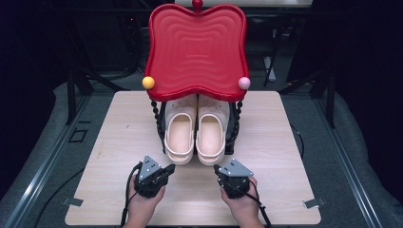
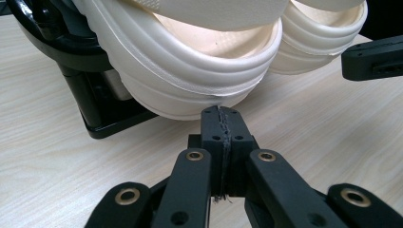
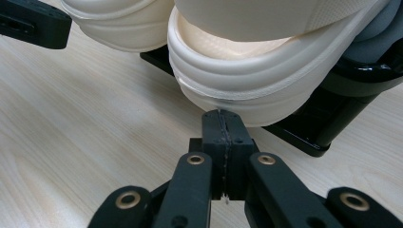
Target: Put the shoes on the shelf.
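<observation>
Left tongs (image 1: 170, 167) and right tongs (image 1: 217, 168), both clenched and empty, sit low in the frame just before two cream clogs (image 1: 195, 130) at centre, on a black rack (image 1: 159, 124) on the desk (image 1: 114, 142).

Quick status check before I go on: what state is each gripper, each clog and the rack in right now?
Left gripper: shut, empty, tips just short of the left clog's heel.
Right gripper: shut, empty, tips just short of the right clog's heel.
Left clog: upright on the rack's lower shelf, heel toward the person.
Right clog: upright beside it, same way round.
Red tray: on top of the rack, nothing on it.
Rack: standing on the table.
</observation>
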The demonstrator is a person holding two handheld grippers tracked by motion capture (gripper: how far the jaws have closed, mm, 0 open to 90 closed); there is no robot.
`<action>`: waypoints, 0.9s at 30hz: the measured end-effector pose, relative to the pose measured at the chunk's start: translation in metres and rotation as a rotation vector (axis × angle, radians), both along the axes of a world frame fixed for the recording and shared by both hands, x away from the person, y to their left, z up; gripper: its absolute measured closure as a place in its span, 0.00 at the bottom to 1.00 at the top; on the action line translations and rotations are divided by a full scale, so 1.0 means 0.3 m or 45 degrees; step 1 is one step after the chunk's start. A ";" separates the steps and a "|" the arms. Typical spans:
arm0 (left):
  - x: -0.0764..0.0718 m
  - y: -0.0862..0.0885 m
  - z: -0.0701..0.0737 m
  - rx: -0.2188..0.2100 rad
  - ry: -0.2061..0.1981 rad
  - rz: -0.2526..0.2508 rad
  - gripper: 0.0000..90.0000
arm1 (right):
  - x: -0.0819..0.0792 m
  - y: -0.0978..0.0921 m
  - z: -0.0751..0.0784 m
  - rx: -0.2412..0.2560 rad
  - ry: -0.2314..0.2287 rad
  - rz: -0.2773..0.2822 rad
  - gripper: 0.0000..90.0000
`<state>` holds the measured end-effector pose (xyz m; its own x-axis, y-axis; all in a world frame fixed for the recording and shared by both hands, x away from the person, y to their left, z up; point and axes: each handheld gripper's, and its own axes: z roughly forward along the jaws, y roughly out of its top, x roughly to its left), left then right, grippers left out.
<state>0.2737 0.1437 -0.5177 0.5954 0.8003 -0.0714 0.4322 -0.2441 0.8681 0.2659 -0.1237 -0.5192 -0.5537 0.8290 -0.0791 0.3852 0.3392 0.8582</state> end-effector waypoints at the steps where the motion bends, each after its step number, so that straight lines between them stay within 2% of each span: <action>1: 0.000 0.000 0.000 0.000 0.000 0.000 1.00 | 0.000 0.000 0.000 0.000 0.000 0.000 1.00; 2: 0.000 0.002 0.003 0.003 0.004 -0.001 1.00 | -0.002 -0.001 0.003 -0.010 0.013 0.000 1.00; 3: 0.002 0.005 0.008 0.006 0.005 0.000 1.00 | -0.001 0.002 -0.001 -0.001 -0.022 -0.010 1.00; 7: 0.004 0.012 0.013 0.004 0.007 0.006 1.00 | -0.006 -0.007 0.011 -0.015 -0.007 -0.009 1.00; 8: 0.005 0.013 0.014 0.006 0.008 0.007 1.00 | -0.005 -0.006 0.012 0.004 -0.030 -0.014 1.00; 11: 0.011 0.018 0.020 0.010 0.012 0.012 1.00 | -0.002 -0.012 0.022 -0.011 -0.025 -0.021 1.00; 14: 0.022 0.020 0.030 0.014 0.003 0.023 1.00 | 0.006 -0.023 0.032 -0.019 -0.004 -0.030 1.00; 17: 0.032 0.018 0.045 0.020 -0.010 0.022 1.00 | 0.023 -0.026 0.035 -0.007 -0.036 -0.048 1.00; 19: 0.041 0.017 0.055 0.028 -0.010 0.021 1.00 | 0.027 -0.032 0.046 -0.024 -0.015 -0.051 1.00; 22: 0.057 0.016 0.066 0.026 -0.014 0.031 1.00 | 0.043 -0.031 0.053 -0.015 -0.043 -0.065 1.00; 27: 0.086 0.017 0.088 0.026 -0.017 0.033 1.00 | 0.069 -0.030 0.069 -0.007 -0.050 -0.070 1.00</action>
<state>0.2994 0.1488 -0.4913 0.5750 0.8168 -0.0468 0.4270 -0.2508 0.8687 0.2866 -0.1326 -0.4985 -0.5038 0.8575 -0.1045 0.3693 0.3231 0.8713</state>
